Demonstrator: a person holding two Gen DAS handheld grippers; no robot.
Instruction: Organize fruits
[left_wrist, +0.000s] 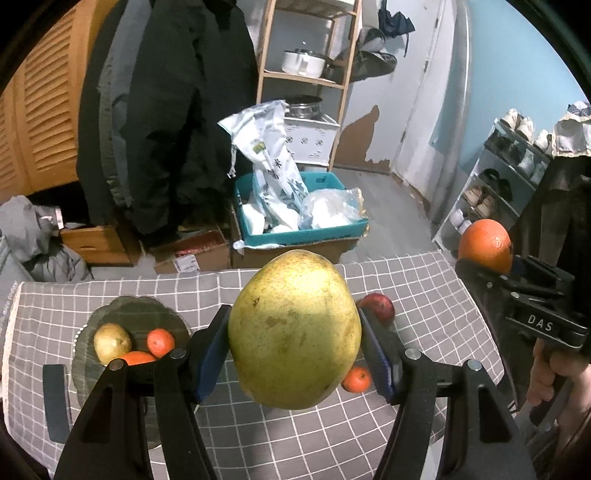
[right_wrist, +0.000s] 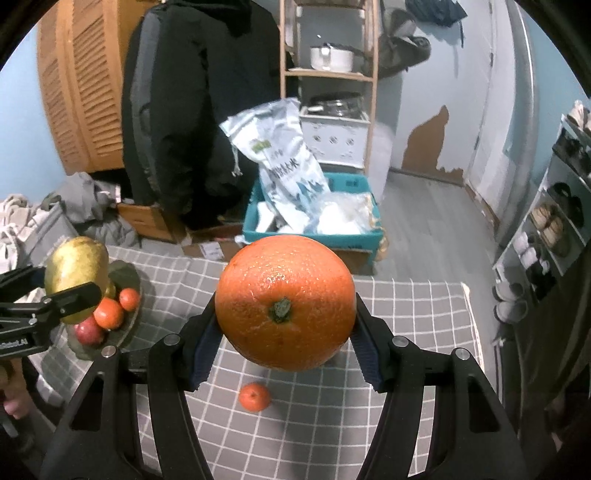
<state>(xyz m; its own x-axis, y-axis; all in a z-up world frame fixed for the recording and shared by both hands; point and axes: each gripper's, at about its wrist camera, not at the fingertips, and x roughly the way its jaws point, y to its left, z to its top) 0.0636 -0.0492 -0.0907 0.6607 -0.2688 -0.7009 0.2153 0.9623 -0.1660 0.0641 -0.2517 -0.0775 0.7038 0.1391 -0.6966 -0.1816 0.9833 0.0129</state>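
Left gripper (left_wrist: 294, 332) clamps yellow-green pear (left_wrist: 293, 328) above checked tablecloth (left_wrist: 424, 280); right gripper (right_wrist: 284, 325) clamps orange (right_wrist: 284, 302); plate (left_wrist: 122, 314) holds fruit.

Two tools are up over the table (right_wrist: 406, 317), a left tool (left_wrist: 294, 334) and a right tool (right_wrist: 284, 332), and each carries one fruit.

There is one big yellow-green pear (left_wrist: 294, 328) and one large orange (right_wrist: 284, 302).

Small oranges come to three: two on the plate (left_wrist: 147, 308), one (left_wrist: 160, 342) beside the other (left_wrist: 136, 357), and a third (right_wrist: 254, 396) loose on the cloth.

One small yellow fruit (left_wrist: 112, 342) sits on that plate too.

I see one red apple (left_wrist: 376, 305).

One plate, one checked cloth (left_wrist: 406, 280), one table.

That makes seven fruits in all: two held, three on the plate, two lying on the cloth.
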